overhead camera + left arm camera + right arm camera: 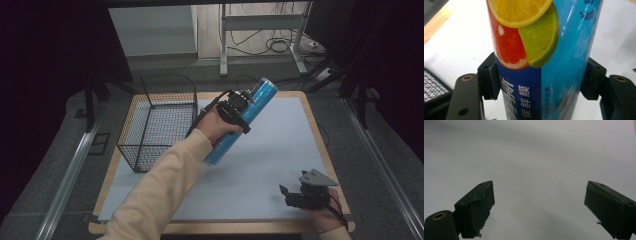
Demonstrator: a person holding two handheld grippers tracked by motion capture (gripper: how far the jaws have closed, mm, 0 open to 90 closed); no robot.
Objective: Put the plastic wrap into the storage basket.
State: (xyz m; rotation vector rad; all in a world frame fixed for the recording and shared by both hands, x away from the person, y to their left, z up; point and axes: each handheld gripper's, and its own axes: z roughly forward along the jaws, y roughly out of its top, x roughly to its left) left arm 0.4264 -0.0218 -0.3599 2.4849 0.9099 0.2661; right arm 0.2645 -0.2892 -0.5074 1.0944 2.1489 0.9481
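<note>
A long blue tube of cling film [240, 120], printed with citrus slices [529, 37], hangs tilted above the middle of the grey mat. My left gripper [239, 102] is shut on its upper half, and in the left gripper view both black pads [489, 75] press against the tube's sides. My right gripper [292, 195] rests near the mat's front right corner. Its jaws stand wide apart over bare mat [536, 170] with nothing between them.
A black wire basket [160, 120] stands on the left side of the mat [280, 145], just left of the held tube. The wooden table edge [320, 135] frames the mat. Desk legs and cables lie on the floor beyond.
</note>
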